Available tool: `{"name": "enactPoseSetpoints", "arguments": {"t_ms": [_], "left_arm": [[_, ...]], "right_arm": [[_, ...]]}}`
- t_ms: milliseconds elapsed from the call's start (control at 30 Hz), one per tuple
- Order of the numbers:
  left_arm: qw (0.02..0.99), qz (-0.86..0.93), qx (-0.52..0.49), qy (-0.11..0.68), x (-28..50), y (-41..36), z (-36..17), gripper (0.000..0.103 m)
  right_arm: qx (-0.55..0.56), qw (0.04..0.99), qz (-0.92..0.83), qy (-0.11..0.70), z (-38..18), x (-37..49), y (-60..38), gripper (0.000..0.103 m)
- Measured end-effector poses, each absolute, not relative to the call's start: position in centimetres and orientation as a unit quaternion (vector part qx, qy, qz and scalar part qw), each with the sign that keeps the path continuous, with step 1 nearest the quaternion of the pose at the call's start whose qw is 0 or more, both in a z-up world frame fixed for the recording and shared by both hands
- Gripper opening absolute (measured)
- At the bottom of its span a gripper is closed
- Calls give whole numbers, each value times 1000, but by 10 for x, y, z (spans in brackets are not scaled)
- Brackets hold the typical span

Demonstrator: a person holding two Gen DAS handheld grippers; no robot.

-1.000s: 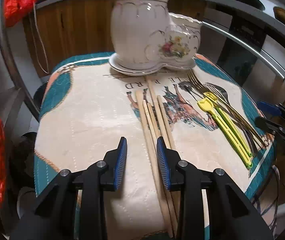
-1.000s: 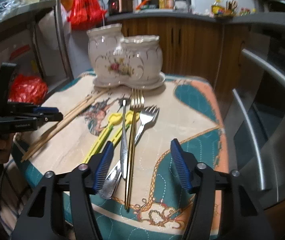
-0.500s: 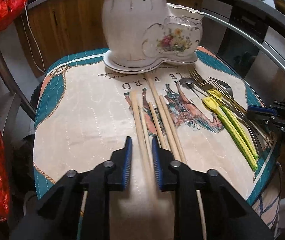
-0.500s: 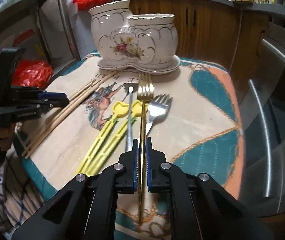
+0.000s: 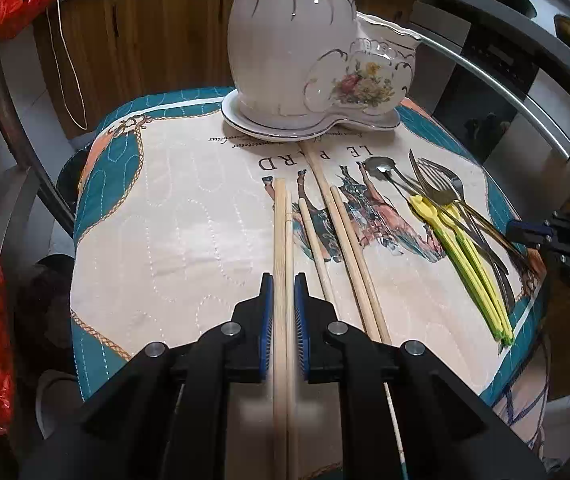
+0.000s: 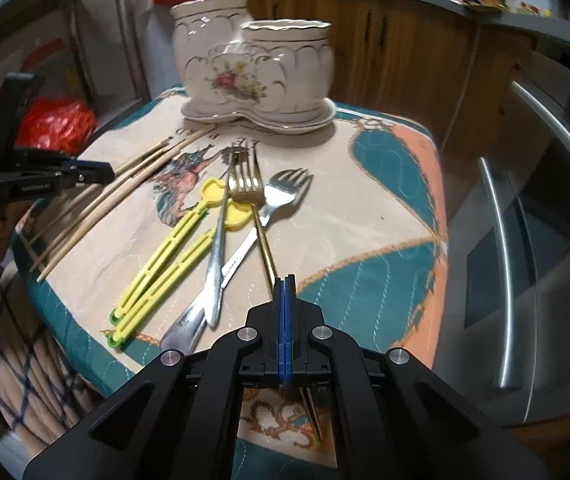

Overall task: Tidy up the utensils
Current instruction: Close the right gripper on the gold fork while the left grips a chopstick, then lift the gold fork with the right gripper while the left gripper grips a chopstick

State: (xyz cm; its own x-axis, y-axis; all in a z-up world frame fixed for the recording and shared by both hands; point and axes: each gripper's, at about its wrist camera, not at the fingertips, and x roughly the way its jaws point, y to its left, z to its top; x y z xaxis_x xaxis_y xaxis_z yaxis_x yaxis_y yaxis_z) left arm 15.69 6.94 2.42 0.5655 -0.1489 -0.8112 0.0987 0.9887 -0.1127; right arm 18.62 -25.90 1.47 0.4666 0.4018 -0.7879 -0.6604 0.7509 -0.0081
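Since a second ago both grippers have closed from wide open, and each now has a utensil between its pads. The tabletop (image 5: 173,216), covered with a quilted teal, cream and orange cloth, carries everything. At its far edge, toward twelve o'clock in both wrist views, stands the white ceramic holder (image 5: 305,40) with a floral print, made of two joined pots on a shared saucer base. The left gripper (image 5: 283,288) is clamped on a pair of wooden chopsticks (image 5: 283,232) lying side by side, its blue pads pressing their flanks; the sticks run straight out toward twelve o'clock, with their far ends short of the holder. Just to the right, toward one o'clock, three loose chopsticks (image 5: 349,240) lie on the cloth, the longest reaching the saucer's edge. The right gripper (image 6: 285,280) is fully closed on the thin handle of the gold fork (image 6: 247,188), whose tines point at eleven o'clock toward the holder and rest over the yellow pieces. At nine to ten o'clock from that gripper lie two yellow plastic utensils (image 6: 165,260) side by side, with a silver spoon (image 6: 215,264) crossing their heads. A silver fork (image 6: 281,196) lies just beside the gold one, its handle passing under the spoon.
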Motion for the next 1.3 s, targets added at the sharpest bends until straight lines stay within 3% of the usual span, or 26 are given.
{"name": "enactPoseSetpoints", "arguments": {"t_ms": [133, 300, 433, 633, 700, 867, 1300], "left_arm": [[884, -71, -26, 462, 158, 71, 26, 10], [882, -76, -31, 465, 157, 77, 26, 10], [882, -77, -31, 465, 157, 80, 26, 10], [883, -79, -37, 462, 155, 84, 26, 13], [883, -80, -37, 462, 155, 84, 26, 19], [883, -74, -35, 463, 155, 88, 27, 19], [879, -71, -13, 471, 157, 88, 26, 19]], "right_arm": [[-188, 826, 335, 413, 20, 192, -240, 14], [-225, 806, 335, 434, 11, 209, -222, 13], [-231, 800, 342, 435, 8, 213, -220, 8], [-210, 816, 349, 411, 20, 203, -224, 7], [-200, 824, 349, 400, 28, 200, -228, 7], [-183, 842, 333, 383, 45, 201, -245, 7], [-160, 838, 296, 430, 17, 223, -277, 7]]}}
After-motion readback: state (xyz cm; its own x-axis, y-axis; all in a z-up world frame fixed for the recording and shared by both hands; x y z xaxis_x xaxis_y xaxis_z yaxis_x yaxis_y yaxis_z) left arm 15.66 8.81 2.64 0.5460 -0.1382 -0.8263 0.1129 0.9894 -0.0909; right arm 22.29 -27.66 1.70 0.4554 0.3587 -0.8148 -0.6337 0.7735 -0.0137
